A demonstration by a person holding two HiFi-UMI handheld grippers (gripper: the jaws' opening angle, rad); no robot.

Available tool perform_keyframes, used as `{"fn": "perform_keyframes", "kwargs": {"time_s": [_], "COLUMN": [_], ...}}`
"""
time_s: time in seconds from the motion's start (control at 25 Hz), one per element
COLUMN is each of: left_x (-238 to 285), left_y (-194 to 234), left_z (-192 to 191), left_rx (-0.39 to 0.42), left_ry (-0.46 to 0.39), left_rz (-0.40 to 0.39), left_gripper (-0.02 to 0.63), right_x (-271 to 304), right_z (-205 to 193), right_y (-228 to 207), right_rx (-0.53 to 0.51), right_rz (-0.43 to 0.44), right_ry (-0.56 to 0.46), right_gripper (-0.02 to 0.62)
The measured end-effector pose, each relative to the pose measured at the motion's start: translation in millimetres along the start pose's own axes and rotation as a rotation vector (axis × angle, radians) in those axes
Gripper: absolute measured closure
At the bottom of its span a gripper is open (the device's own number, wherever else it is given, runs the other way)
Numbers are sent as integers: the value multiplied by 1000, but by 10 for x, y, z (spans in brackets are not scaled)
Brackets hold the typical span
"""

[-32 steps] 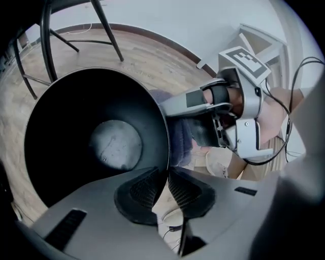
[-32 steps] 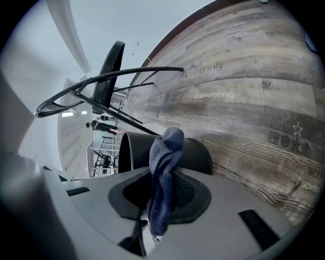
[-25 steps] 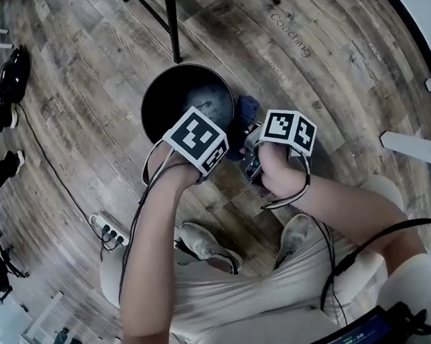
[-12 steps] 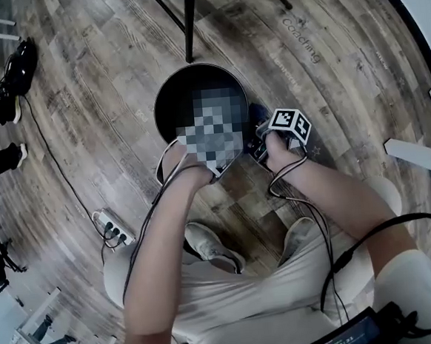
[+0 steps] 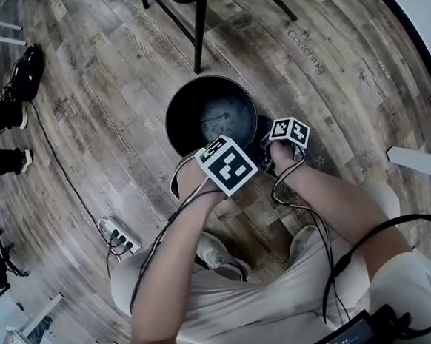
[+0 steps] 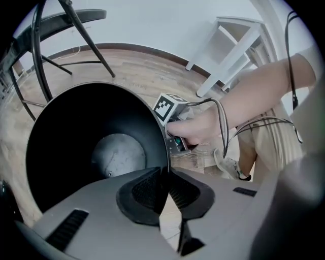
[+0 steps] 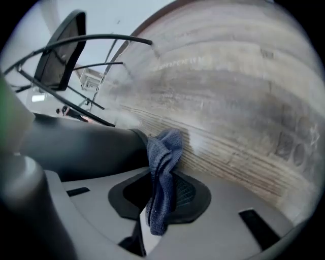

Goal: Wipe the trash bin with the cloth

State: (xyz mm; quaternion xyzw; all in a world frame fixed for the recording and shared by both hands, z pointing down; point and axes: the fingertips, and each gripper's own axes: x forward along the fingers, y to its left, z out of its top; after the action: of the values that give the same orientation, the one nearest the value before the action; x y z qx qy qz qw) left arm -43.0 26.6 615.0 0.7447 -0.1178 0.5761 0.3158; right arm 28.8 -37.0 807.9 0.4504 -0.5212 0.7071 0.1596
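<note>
My left gripper (image 6: 163, 175) sits on the near rim of the bin (image 6: 76, 132). Its jaws are closing, with the thin black wall running straight between the two pads. From what I can see the pads already touch that wall on either side, one inside the bin and one outside, leaving only a narrow wedge of gap lower down toward the gripper body. Past the jaws I look down into the bin to its pale, scuffed bottom (image 6: 119, 155). My right gripper (image 7: 163, 185) is clamped tight on the cloth (image 7: 165, 152). The blue fabric is pinched between the pads, with a bunched fold sticking up beyond the tips and a tail hanging down below them. That fold lies against the bin's dark outer wall (image 7: 86, 147), which fills the left of the right gripper view; I read it as touching, though the edge is a little blurred. In the left gripper view, the hand (image 6: 198, 127) holding the right gripper shows just outside the rim, to the right of my left jaws. In the head view the bin (image 5: 171, 123) stands upright on the wooden floor (image 5: 327, 84), its mouth facing up, directly ahead of the person's shoes. Both marker cubes crowd its near edge, the left one over the rim and the right one just beside the bin on the right. A chair leg (image 5: 200, 28) stands beyond the bin, and a power strip (image 5: 116, 235) lies well off to the left.
</note>
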Motion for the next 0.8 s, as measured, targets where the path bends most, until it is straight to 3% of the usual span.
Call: {"fn": "perform_keyframes", "kwargs": {"time_s": [0.08, 0.36, 0.6, 0.8], "left_x": [7, 8, -42, -89], "left_y": [-9, 28, 201, 316], "left_z": [1, 138, 264, 308], "left_rx": [-4, -71, -175, -339], "left_ry": [7, -16, -82, -139], "left_rz": [-13, 2, 48, 63], "left_gripper": [558, 563, 563, 565], "right_x": [-125, -403, -709, -1052], "right_z": [43, 36, 103, 75], "right_y": [-11, 299, 608, 990], "right_rx": [-40, -23, -11, -6], "right_rz": [-49, 1, 83, 212], "right_ry": [-34, -42, -42, -23], "right_gripper": [532, 532, 532, 532]}}
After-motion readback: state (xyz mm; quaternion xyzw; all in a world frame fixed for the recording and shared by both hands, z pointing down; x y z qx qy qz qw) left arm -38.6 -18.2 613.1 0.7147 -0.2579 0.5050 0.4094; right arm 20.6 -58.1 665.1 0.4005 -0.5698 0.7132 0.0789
